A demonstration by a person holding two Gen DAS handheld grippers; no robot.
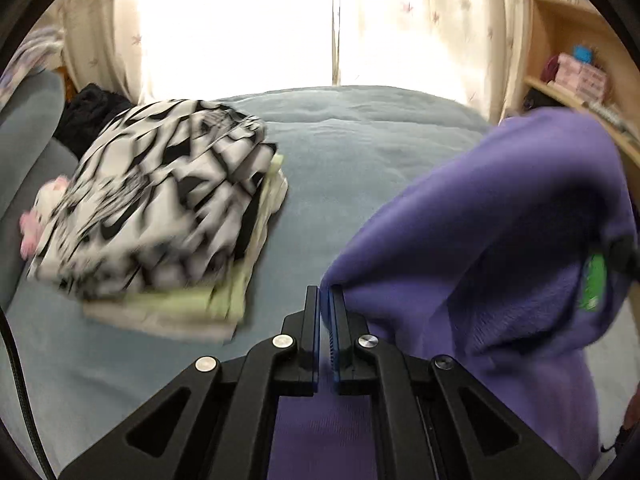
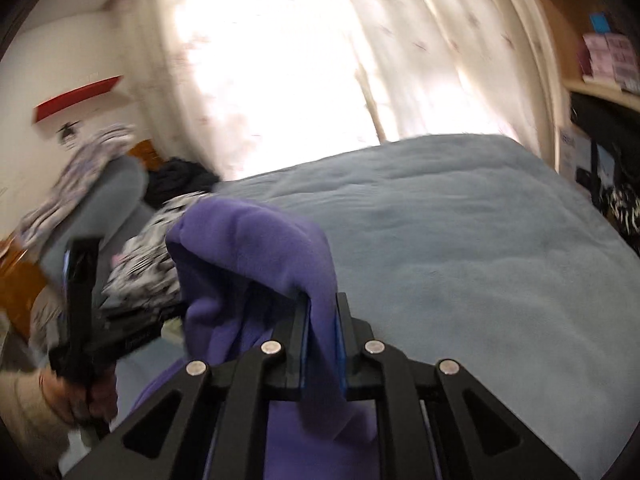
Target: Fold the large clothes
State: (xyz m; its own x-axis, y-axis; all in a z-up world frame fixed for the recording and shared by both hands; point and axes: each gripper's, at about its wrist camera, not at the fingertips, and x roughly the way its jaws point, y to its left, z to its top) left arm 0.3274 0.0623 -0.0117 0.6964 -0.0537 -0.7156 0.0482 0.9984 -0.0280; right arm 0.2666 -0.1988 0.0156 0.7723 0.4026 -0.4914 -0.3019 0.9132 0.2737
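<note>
A purple fleece garment (image 1: 480,240) hangs lifted above the bed between both grippers, its inside showing a green label (image 1: 594,284). My left gripper (image 1: 325,294) is shut, with an edge of the purple cloth pinched at its tips and more of it hanging below. In the right wrist view my right gripper (image 2: 322,308) is shut on a thick fold of the same garment (image 2: 248,248), which drapes over and down between the pads. The left gripper (image 2: 80,256) shows blurred at the left, held by a hand (image 2: 68,396).
A stack of folded clothes (image 1: 160,208), black-and-white patterned on top of pale green, lies on the blue-grey bed cover (image 1: 360,152) at the left. A grey pillow (image 1: 28,152), a plush toy (image 1: 40,208) and a black garment (image 1: 92,112) lie behind it. Curtains back the bed; a wooden shelf (image 1: 568,80) stands right.
</note>
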